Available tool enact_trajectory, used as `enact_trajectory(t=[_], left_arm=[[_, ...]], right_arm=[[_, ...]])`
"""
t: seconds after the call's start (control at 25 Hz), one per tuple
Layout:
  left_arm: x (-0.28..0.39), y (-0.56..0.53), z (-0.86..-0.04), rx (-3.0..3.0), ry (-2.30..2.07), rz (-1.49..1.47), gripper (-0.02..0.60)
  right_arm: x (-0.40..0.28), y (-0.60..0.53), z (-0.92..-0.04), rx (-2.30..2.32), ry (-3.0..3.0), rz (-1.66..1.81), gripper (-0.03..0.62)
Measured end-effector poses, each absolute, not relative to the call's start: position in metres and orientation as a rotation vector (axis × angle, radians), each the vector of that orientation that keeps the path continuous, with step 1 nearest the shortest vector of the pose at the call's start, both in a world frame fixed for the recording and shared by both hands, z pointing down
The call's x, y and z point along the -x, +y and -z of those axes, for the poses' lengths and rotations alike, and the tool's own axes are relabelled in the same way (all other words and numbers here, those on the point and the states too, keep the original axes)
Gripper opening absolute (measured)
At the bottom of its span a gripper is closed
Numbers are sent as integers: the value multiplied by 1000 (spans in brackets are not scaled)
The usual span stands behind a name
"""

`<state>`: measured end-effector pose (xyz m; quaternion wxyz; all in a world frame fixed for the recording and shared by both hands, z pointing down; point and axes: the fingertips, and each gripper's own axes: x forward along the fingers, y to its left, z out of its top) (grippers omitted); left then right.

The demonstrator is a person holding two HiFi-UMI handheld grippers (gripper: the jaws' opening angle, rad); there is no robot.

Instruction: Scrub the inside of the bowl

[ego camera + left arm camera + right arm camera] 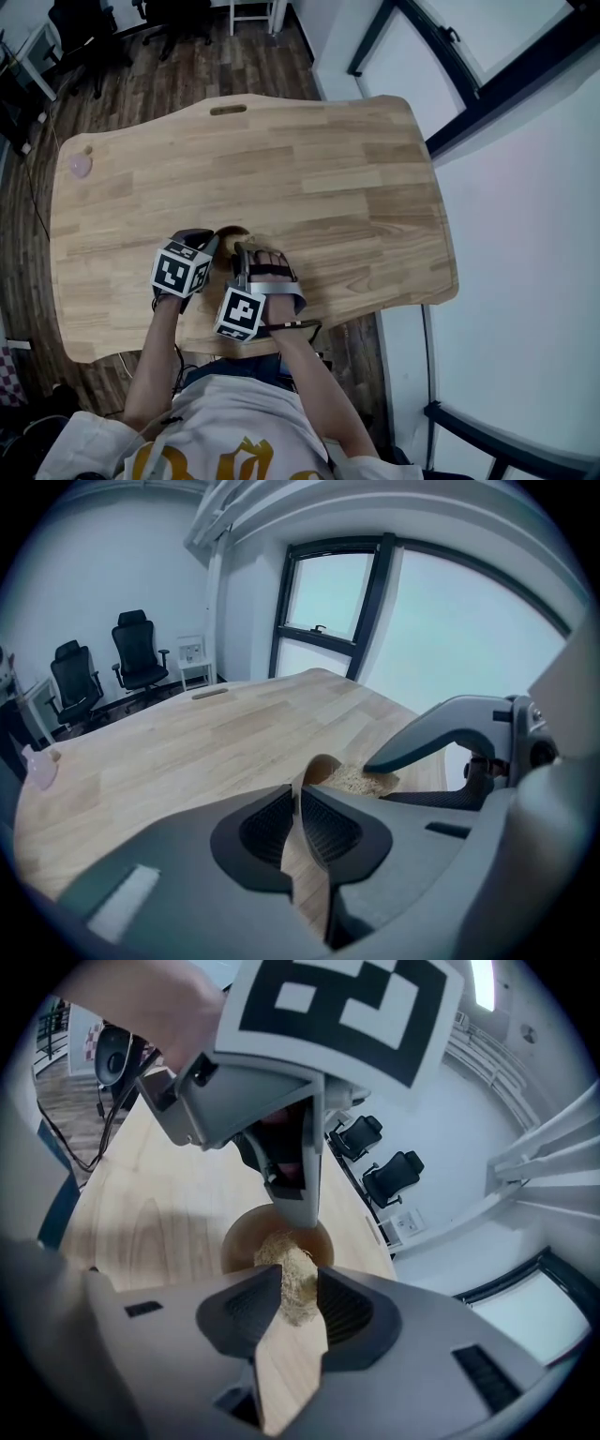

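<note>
A small wooden bowl (232, 234) stands near the front edge of the wooden table (328, 178). My left gripper (214, 246) is shut on its rim; in the left gripper view the thin rim (319, 764) runs between the pads (272, 825). My right gripper (246, 251) reaches into the bowl from the near side, shut on a tan fibrous scrub pad (292, 1279). In the right gripper view the pad rests inside the bowl (242, 1232), with the left gripper's finger (296, 1180) at the far rim. The pad (361, 780) also shows in the left gripper view.
A small pink object (82, 166) lies at the table's far left corner. A slot (228, 110) is cut into the table's far edge. Black office chairs (136, 653) stand on the wood floor beyond. A window wall (506, 187) runs along the right.
</note>
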<state>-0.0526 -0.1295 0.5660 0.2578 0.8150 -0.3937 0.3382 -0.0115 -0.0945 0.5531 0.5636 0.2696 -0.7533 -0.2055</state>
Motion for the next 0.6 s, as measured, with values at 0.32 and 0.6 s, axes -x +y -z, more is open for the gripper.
enact_trajectory(t=[0.32, 0.6], left_arm=[[50, -126, -568, -2213, -1041, -862, 32], [47, -121, -569, -2212, -1030, -865, 34]], right_arm=[[7, -85, -569, -611, -1835, 332, 115], [7, -72, -581, -586, -1891, 34, 110]])
